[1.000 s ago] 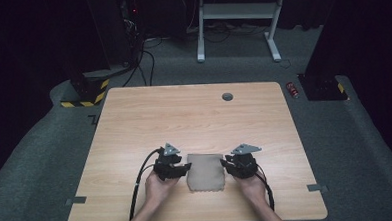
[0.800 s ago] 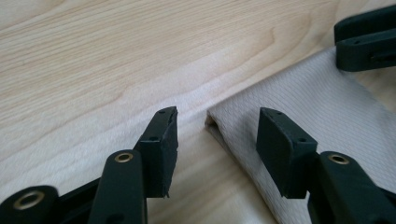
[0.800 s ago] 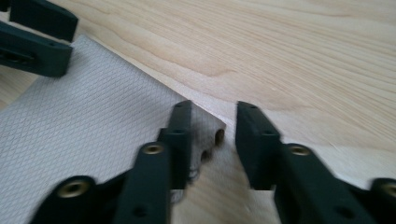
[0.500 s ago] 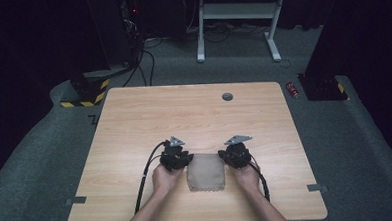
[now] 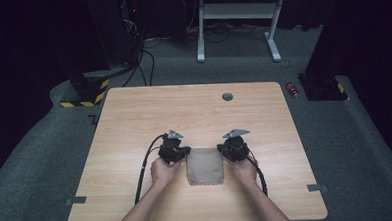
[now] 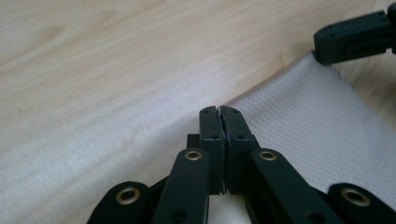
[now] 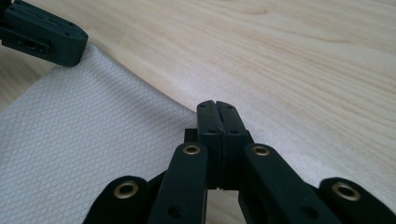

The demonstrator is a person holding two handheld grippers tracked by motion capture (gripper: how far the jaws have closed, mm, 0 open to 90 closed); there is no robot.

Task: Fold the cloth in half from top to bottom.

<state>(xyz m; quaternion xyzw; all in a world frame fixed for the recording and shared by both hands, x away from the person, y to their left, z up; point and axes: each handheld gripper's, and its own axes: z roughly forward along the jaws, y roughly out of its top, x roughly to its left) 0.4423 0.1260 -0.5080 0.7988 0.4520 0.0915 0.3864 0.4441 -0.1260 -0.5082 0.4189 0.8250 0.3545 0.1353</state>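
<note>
**Cloth pinched at both far corners**

Beige square cloth point(image 5: 205, 165) with a fine diamond weave lies flat on the pale wood-grain bench point(image 5: 134, 118), near the person's edge and roughly midway across it. The left gripper point(image 5: 182, 152) sits at the cloth's far left corner and the right gripper point(image 5: 227, 150) at its far right corner, each held in a hand that comes in from the bottom of the high view; a black cable trails back from each along the forearm.

From above, the black bodies and their grey three-cornered plates hide the fingers, so how the cloth is gripped cannot be read there. The left gripper view gives that detail: the left gripper point(image 6: 218, 112) has just been closing, and its fingers point(image 6: 208, 126) now meet with no gap, right on the edge of the cloth point(image 6: 308, 121); the fabric appears to be nipped between them. At the top right of that view the tip of the right gripper point(image 6: 329, 58) rests on the opposite corner.

The right gripper view mirrors it: the right gripper point(image 7: 216, 106) has likewise just closed, fingers point(image 7: 207, 121) pressed together on the cloth point(image 7: 93, 130) hem, with the left gripper point(image 7: 70, 51) seen at the top left on the other corner. The weave shows clearly in both close views and merely as a plain beige patch from above.

A small dark round fitting point(image 5: 227, 96) sits in the bench top near its far edge, well apart from the cloth.
</note>
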